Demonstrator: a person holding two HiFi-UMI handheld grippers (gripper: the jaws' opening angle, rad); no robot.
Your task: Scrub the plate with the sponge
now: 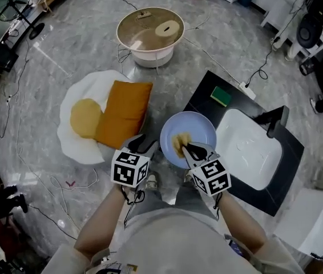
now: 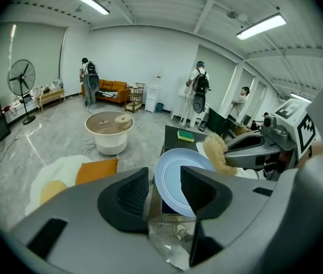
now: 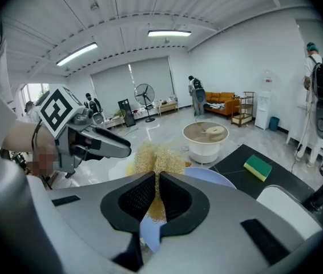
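Observation:
A light blue plate (image 1: 198, 127) sits tilted over the left edge of the black counter (image 1: 204, 90). My left gripper (image 1: 150, 143) is at the plate's left rim. In the left gripper view the plate's (image 2: 173, 176) rim lies in the gap of the left gripper (image 2: 164, 190), whose jaws stand apart, open. My right gripper (image 1: 187, 147) is shut on a yellow mesh scrubber (image 1: 180, 141) that rests on the plate's face. The right gripper view shows the scrubber (image 3: 158, 158) pinched in the right gripper (image 3: 157, 196), with the plate (image 3: 207, 176) just behind.
A white sink basin (image 1: 253, 147) with a black faucet (image 1: 275, 121) is set in the counter to the right. A green sponge (image 1: 221, 96) lies on the counter's far end. On the floor are an orange cushion (image 1: 121, 113), a round white tub (image 1: 150, 33) and cables.

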